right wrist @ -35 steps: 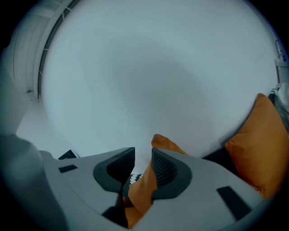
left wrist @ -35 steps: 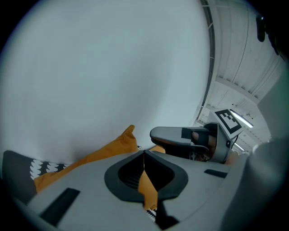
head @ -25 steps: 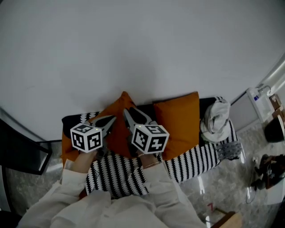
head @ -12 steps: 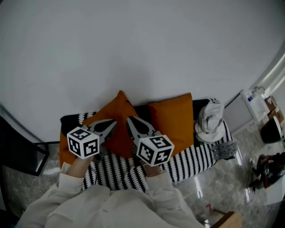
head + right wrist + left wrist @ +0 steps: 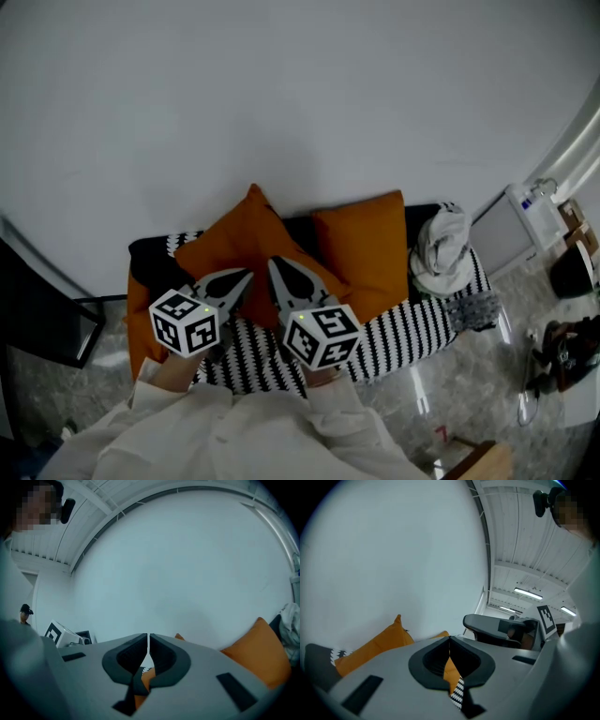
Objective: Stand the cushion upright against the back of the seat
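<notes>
Cushion: we are seeing the orange cushion (image 5: 246, 242) standing on one corner like a diamond at the left half of the sofa (image 5: 412, 328). It is leaning on the seat back, its top corner poking up in front of the white wall (image 5: 300, 112).
Left tool (image 5: 247, 275): its jaws are lying together with nothing between them, low in front of the cushion.
Right tool (image 5: 273, 262): its jaws are meeting too, leaving only a hairline slit, and are gripping nothing.
Contact: we are not managing to tell whether either tip is touching the fabric.
Toppling risk: we are judging the corner stance shaky. With neither tool gripping it, the cushion may be ready to roll sideways or slump forward onto the striped seat.
Nudge risk: the closed tips are sitting near its lower edge, so a stray brush could be kicking the bottom corner out.
Neighbour risk: the second orange cushion (image 5: 364, 246) is sitting just beside it, and a sideways fall could be pushing that one over.
</notes>
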{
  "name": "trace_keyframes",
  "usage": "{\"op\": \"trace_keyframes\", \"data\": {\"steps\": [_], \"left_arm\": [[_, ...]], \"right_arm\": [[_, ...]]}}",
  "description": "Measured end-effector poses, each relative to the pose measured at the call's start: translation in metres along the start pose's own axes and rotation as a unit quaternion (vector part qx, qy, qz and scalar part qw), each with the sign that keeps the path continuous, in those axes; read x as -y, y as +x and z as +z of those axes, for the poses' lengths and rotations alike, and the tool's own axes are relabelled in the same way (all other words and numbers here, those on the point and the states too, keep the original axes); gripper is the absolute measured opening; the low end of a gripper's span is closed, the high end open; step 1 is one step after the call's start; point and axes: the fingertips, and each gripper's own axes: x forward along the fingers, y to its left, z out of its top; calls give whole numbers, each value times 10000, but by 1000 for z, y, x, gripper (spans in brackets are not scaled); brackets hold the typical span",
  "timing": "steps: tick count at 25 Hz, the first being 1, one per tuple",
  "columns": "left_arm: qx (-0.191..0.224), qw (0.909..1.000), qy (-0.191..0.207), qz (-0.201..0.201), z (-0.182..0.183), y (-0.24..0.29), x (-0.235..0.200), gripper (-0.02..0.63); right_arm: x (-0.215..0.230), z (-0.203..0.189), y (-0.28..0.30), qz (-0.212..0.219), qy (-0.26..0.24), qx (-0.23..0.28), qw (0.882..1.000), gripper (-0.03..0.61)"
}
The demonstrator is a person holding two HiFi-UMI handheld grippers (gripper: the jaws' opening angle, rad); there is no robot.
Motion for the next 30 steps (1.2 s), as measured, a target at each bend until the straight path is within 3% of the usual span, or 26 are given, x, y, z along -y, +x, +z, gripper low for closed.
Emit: {"op": "trace_keyframes", "data": {"steps": [10, 19, 30], "left_arm": [[-150, 9996, -82, 215, -29, -17, 3, 8], [-238, 9993, -159, 236, -37, -18, 6, 8], [-275, 9992, -193, 236, -40, -21, 12, 8]], "right_arm": [[10, -38, -29, -437, 263, -150, 9986, 21], [3, -65, -34, -344, 188, -548, 9977, 14], [3, -66, -44, -431, -57, -566, 9975, 12]]}}
